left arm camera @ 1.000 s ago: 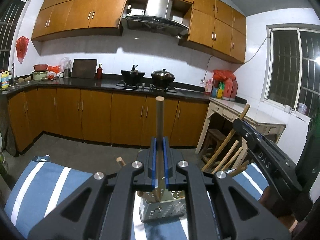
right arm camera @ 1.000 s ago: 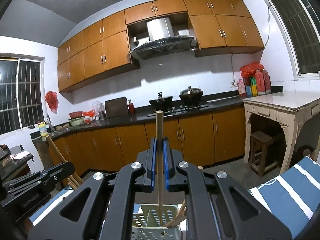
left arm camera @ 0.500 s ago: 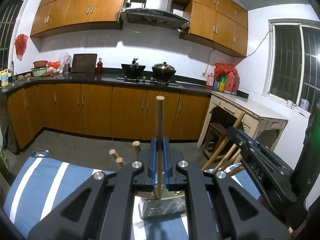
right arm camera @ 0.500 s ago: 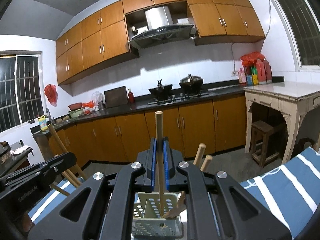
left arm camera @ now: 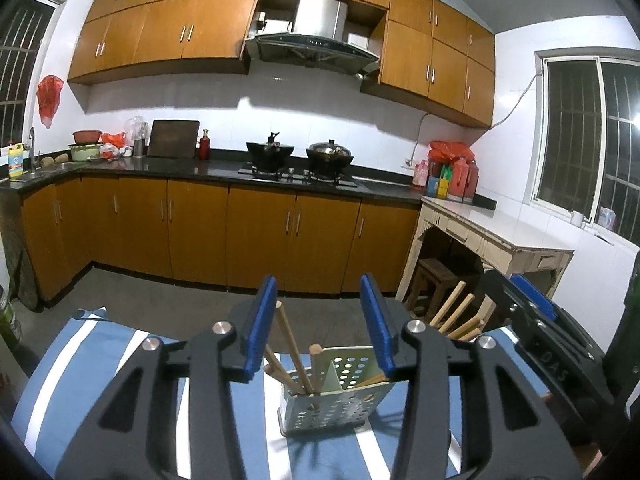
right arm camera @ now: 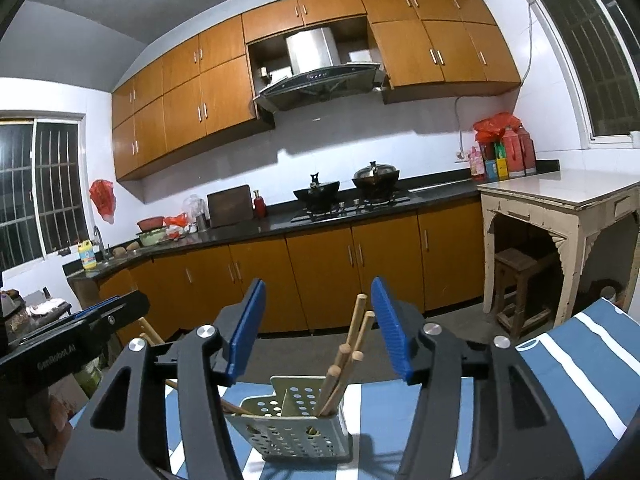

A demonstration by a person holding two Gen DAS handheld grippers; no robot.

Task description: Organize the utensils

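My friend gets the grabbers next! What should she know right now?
Left gripper: jaws open, holding nothing, above the holder.
Right gripper: jaws open, holding nothing, also above it.
The perforated utensil holder stands on the blue striped cloth. Wooden chopsticks lean in its compartments on both sides of the divider.
Done: the chopsticks seen are in the holder, none in the jaws.
Left: no loose utensils show in either view, so look around the cloth for any more before stopping.

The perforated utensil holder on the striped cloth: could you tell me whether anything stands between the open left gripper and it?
Nothing visible does. The left gripper is open above the holder, with only the wooden sticks already standing in it rising between the fingers.
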